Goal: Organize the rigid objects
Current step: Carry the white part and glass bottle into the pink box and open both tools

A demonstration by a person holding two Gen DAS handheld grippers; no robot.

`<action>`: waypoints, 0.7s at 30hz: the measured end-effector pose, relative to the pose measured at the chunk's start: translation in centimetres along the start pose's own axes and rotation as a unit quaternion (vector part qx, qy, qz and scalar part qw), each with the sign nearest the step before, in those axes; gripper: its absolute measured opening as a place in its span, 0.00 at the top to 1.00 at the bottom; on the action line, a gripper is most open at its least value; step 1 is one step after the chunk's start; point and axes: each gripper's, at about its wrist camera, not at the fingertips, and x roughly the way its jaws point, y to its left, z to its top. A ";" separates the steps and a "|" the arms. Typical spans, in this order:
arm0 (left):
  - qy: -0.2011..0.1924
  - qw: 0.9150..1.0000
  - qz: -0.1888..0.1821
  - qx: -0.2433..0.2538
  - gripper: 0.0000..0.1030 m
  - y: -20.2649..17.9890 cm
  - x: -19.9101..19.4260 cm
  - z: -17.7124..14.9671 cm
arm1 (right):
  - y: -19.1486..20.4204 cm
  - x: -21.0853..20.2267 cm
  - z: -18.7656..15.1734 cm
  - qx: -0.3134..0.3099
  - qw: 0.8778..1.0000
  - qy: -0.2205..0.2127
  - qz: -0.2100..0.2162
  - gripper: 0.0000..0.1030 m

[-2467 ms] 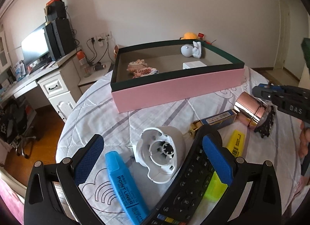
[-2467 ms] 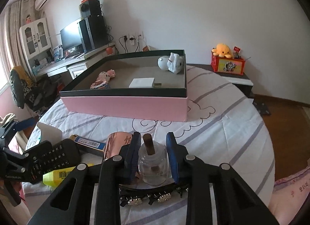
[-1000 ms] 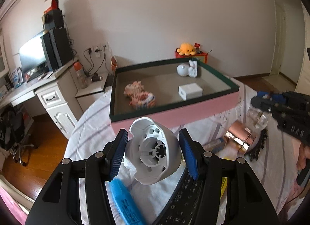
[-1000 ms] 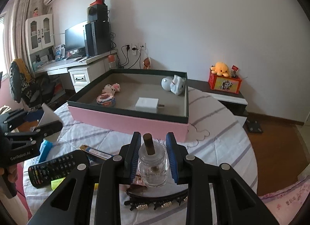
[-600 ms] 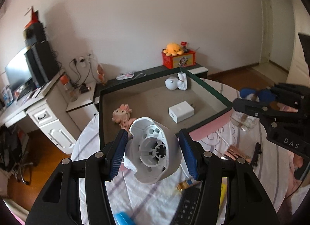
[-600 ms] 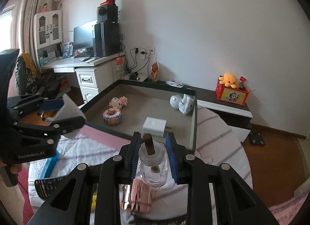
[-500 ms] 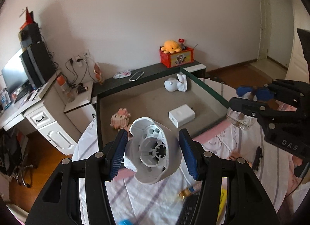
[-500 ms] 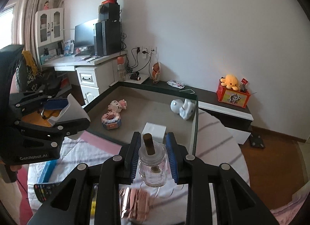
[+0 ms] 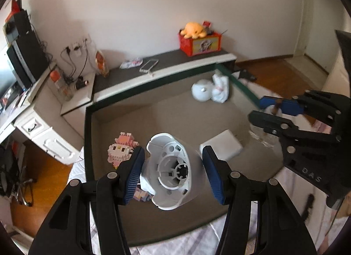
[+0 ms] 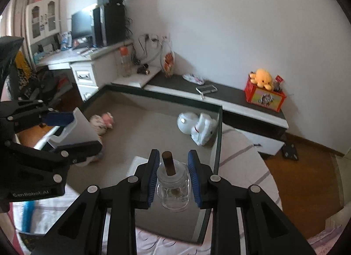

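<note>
Glass and white plastic are both in the air over the open box (image 9: pixel 87 145), a shallow tray with a dark green rim and a grey-brown floor. The left gripper (image 9: pixel 173 172) is clamped on a white plastic housing (image 9: pixel 173 167), round with a hub at its centre, its blue pads pressed to either flank; it hangs above the near left part of the box, just by the pink brick-built figure (image 9: pixel 124 146). The right gripper (image 10: pixel 173 174) is closed tight on a small glass jar (image 10: pixel 173 189) with a brown stopper (image 10: pixel 168 163), held above the near right part, close to the white charger block (image 9: pixel 221 145). A white rabbit figurine (image 10: pixel 203 131) and a round white toy (image 10: pixel 186 122) already lie near the far right corner.

My reading is that this is the carry-and-place step, with both hands over the box at once. Next, each piece wants lowering onto a bare patch of floor. The jar should go down upright, clear of the charger block, the housing clear of the brick figure. Only then should the jaws part. Glass dropped from height, or tipped, would be the risk.
</note>
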 end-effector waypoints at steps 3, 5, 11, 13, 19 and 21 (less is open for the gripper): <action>0.003 1.000 0.003 0.000 0.48 0.0 1.1 0.1 | -0.2 1.3 -0.7 -0.005 1.000 0.012 -0.014 0.73; 0.006 1.000 -0.003 -0.001 0.48 -0.1 1.5 0.0 | -0.4 1.8 -1.0 -0.002 1.000 0.016 -0.011 0.73; -0.004 1.000 -0.002 -0.007 0.40 0.1 0.8 -0.5 | -0.7 1.4 -1.4 0.002 1.000 0.012 -0.008 0.72; -0.015 1.000 0.004 -0.007 0.20 0.1 0.0 -0.9 | -0.8 0.5 -1.5 0.008 1.000 0.003 -0.005 0.60; -0.046 0.999 0.016 -0.017 0.05 0.5 -3.8 -2.4 | -0.6 -3.1 -1.7 0.017 0.999 -0.027 0.003 0.45; -0.064 0.998 0.024 -0.014 0.04 0.4 -5.4 -3.3 | -0.4 -4.6 -2.1 0.021 0.999 -0.036 0.003 0.33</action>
